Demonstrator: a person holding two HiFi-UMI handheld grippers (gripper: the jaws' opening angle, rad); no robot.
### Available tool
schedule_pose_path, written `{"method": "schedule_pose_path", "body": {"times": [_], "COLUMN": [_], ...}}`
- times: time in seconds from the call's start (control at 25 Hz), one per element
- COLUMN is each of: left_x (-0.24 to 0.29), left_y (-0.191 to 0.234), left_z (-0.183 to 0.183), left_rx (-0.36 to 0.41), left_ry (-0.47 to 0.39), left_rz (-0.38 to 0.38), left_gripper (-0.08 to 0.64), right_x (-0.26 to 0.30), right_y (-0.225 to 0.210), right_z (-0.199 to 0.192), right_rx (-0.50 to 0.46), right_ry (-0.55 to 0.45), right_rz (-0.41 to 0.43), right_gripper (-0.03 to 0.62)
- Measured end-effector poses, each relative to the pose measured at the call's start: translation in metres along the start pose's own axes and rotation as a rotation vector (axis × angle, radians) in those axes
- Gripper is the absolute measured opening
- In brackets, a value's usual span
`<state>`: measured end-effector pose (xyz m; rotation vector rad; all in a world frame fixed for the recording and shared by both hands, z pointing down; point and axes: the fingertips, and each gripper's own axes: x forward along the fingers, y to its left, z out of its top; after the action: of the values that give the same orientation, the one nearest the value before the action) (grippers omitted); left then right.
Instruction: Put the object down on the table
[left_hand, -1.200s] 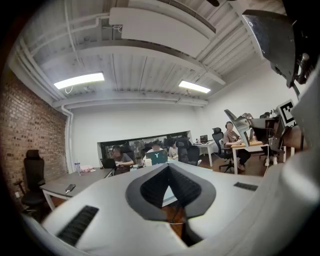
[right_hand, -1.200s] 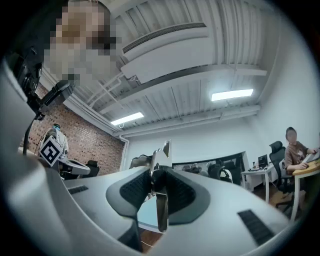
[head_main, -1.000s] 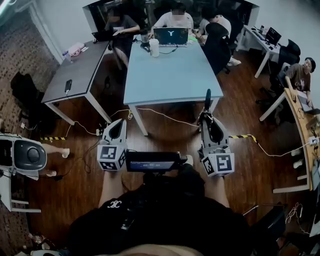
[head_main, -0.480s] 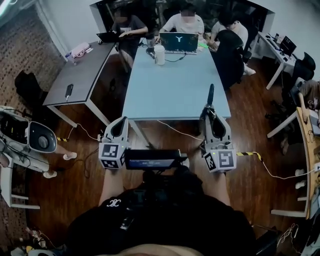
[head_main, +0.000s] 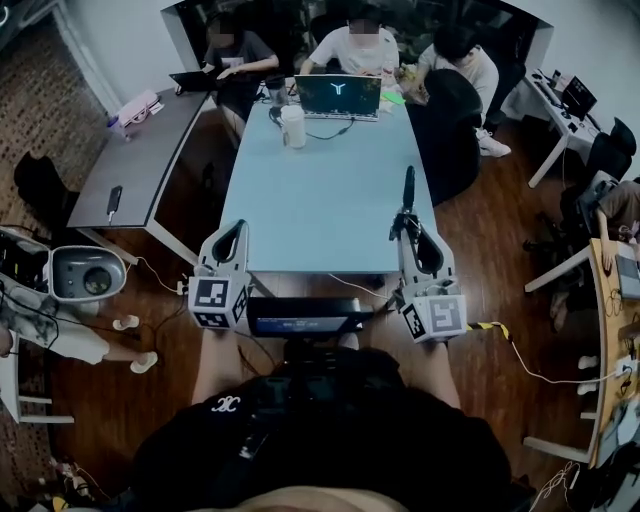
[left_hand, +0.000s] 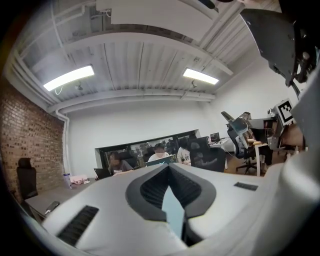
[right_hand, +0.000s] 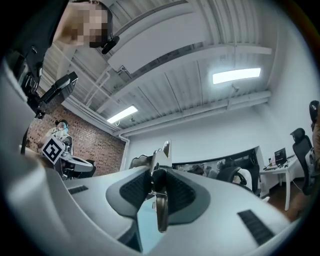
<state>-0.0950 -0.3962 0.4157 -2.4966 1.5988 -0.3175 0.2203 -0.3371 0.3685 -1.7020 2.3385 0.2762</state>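
My right gripper (head_main: 405, 222) is shut on a slim dark metal object (head_main: 408, 188) that stands up past the fingertips. It is over the near end of the light-blue table (head_main: 320, 200). In the right gripper view the object (right_hand: 161, 207) is a shiny metal strip clamped upright between the pads of the right gripper (right_hand: 159, 172). My left gripper (head_main: 238, 226) hovers at the table's near left edge, shut and holding nothing. In the left gripper view the tips of the left gripper (left_hand: 168, 167) meet, and only a sliver of blue table shows behind them.
A laptop (head_main: 337, 97) and a white cup (head_main: 293, 126) stand at the table's far end, where people sit. A grey table (head_main: 140, 150) with a phone (head_main: 114, 198) is at the left. Cables and striped tape (head_main: 485, 327) lie on the wooden floor. A white machine (head_main: 75, 275) stands at the left.
The blue table has come nearer. Both grippers, earlier over the floor in front of it, now reach its near edge. The right gripper's hold on the object is unchanged.
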Motion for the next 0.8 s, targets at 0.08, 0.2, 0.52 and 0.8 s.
{"method": "schedule_pose_path", "body": {"times": [0.08,0.2,0.52,0.8], "left_x": [0.012,0.022,0.037,0.051], "left_y": [-0.007,-0.011,0.01,0.051], "left_z": [0.009,0.013,0.002,-0.003], "left_rx": [-0.012,-0.021,-0.02,-0.036], "left_ry": [-0.007,0.003,0.033,0.011], "left_rz": [-0.006,-0.01,-0.016,0.02], "left_gripper": [0.005,0.005,0.005,0.005], "right_x": [0.012,0.027,0.055,0.076], "right_y": [-0.013,-0.02,-0.019,-0.011], "right_z": [-0.003,-0.004,-0.026,-0.052], "right_rx": [0.0,0.003,0.013,-0.007], "right_ry": [0.003,-0.002,0.03,0.081], "right_rz": [0.012,0.025,0.013,0.002], "right_gripper": [0.08,0.08,0.08,0.08]}}
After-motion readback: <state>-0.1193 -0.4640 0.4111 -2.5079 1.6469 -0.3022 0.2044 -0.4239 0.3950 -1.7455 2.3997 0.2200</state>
